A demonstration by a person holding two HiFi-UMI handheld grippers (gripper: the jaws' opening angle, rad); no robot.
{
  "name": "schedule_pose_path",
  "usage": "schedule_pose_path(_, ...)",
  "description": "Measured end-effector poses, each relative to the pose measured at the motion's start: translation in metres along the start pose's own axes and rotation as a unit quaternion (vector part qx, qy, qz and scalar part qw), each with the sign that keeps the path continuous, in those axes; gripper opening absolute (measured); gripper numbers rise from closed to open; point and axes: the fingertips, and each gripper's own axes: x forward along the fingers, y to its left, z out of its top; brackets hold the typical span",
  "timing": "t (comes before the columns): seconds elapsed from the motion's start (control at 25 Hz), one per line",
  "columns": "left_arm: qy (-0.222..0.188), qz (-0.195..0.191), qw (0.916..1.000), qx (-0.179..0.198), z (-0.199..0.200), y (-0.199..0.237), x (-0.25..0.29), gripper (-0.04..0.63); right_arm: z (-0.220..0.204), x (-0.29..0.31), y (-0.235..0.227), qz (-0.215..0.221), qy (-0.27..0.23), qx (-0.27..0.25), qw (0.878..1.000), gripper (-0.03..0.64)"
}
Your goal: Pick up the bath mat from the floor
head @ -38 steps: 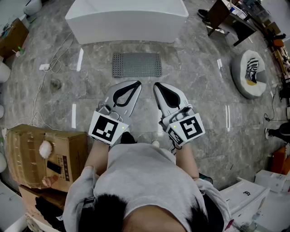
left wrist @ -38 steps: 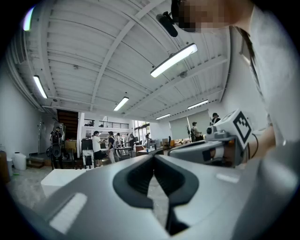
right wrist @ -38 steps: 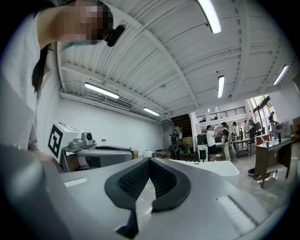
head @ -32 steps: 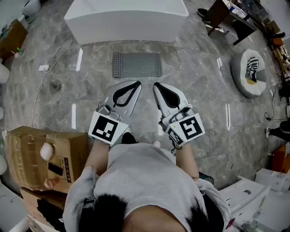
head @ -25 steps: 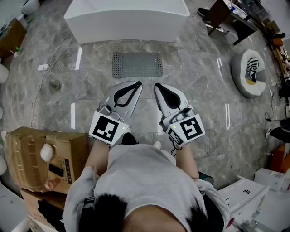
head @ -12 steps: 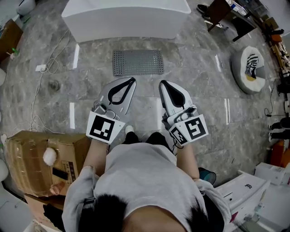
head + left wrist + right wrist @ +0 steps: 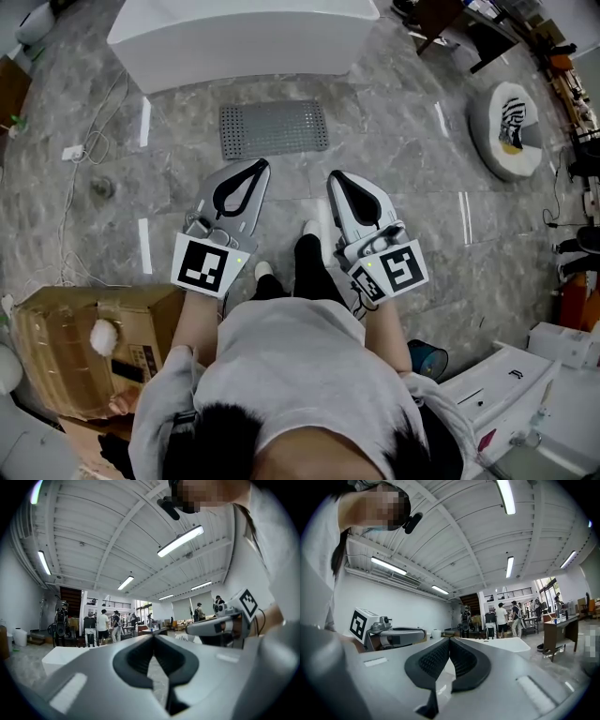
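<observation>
The person stands on a grey stone floor [image 7: 403, 178] and holds one hand-held gripper in each hand, both in front of the body and pointing forward. The left hand-held gripper [image 7: 259, 166] has its two jaws pressed together, tip against tip, and there is nothing between them. The right hand-held gripper [image 7: 335, 176] is the same: its jaws are closed fully and it carries nothing. The two stand side by side with a small gap between them, and each has its marker cube at the end near the person's arms.

The bath mat [image 7: 274, 128] is grey, rectangular and covered with small holes or dots. It lies flat on the floor, ahead of the tips of both grippers and apart from them; neither touches it. Just behind the mat, on its far side, stands a long white block [image 7: 239, 42].

One foot of the person, in a light shoe [image 7: 310, 230], is on the floor between the two grippers. At the person's left stands a brown cardboard box [image 7: 84, 337], and a thin white cable [image 7: 67, 202] runs over the floor near it. Far to the right lies a round pale cushion [image 7: 504, 131] with a striped thing on it.
</observation>
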Motion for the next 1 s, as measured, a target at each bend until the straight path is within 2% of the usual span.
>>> schedule_pose_path(0.44, -0.009, 0.042, 0.9991, 0.006, 0.013, 0.028, 0.064, 0.002, 0.02, 0.045, -0.06, 0.038, -0.017, -0.009, 0.999, 0.003)
schedule_pose_path(1.0, -0.004, 0.054, 0.9983, 0.023, 0.014, 0.031, 0.166, 0.002, 0.027, 0.084, -0.154, 0.062, -0.018, -0.023, 0.998, 0.002)
